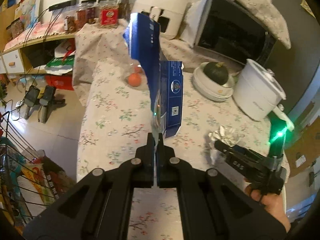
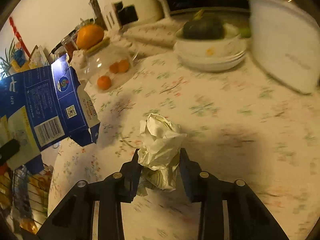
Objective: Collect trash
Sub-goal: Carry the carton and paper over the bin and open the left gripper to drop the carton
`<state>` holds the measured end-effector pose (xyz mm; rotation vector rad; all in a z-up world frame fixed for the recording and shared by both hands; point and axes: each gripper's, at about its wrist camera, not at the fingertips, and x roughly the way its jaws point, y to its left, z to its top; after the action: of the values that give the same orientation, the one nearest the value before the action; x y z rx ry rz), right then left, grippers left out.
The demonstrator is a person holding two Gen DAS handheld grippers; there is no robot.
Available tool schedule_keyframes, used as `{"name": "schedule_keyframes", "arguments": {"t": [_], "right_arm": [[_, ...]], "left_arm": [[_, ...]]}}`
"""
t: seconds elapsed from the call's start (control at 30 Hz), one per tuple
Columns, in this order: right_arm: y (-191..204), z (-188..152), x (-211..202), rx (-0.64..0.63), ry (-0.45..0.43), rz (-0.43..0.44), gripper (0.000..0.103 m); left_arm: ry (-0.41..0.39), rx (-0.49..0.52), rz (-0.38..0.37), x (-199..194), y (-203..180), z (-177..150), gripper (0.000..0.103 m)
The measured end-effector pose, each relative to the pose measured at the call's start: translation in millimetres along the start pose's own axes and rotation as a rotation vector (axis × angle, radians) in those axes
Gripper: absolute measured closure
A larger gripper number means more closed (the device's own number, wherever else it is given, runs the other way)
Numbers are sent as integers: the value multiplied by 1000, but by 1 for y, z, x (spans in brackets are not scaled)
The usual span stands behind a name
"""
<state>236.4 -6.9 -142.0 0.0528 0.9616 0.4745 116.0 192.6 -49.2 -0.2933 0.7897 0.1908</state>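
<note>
Left gripper clenched on the blue carton: jaws pressed nearly together on its flattened lower edge. Carton stands up the centre of my left view, torn top flap reaching toward upper centre, clear of the cloth as far as I can judge. In the right view the same carton sits at the left edge, tilted, barcode side facing me.

Right gripper closed around the crumpled paper, one finger on each side of the wad, low centre of frame. Whether the wad rests on the tablecloth or is lifted off it, I can't tell; the frame is blurred. In the left view, gripper and paper show at lower right, near the white pot.

Upper centre of the right view: small oranges by a clear glass dome. Upper right: stacked bowls holding a dark green squash.
</note>
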Motion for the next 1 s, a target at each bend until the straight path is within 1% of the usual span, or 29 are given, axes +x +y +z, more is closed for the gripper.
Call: {"name": "schedule_keyframes", "arguments": {"t": [0.17,0.3,0.33,0.47,0.7,0.8,0.87,1.0], "right_arm": [[-18,-6,-63,-10,-63,-61,66],[-26,-16,-110,-21,-105,-93,66],[-29,-21,-124,-18,-119,-100,66],[-40,-35,-166,-10,-162,-127,66],[-77,-61,-217,52,-192,-183,66],[-96,-71,-238,78,-213,-207,66],[-106,-78,-250,87,-227,-223,66],[-125,-90,-273,93,-247,-257,66]], "left_arm": [[-34,51,-60,-19,-30,-5,101],[-63,100,-101,-37,-55,-12,101],[-66,105,-108,-39,-59,-15,101],[-59,132,-173,-49,-83,-31,101],[-43,222,-254,-57,-134,-59,101],[-42,261,-274,-59,-154,-67,101],[-38,274,-290,-60,-164,-71,101],[-23,296,-348,-63,-184,-77,101]]}}
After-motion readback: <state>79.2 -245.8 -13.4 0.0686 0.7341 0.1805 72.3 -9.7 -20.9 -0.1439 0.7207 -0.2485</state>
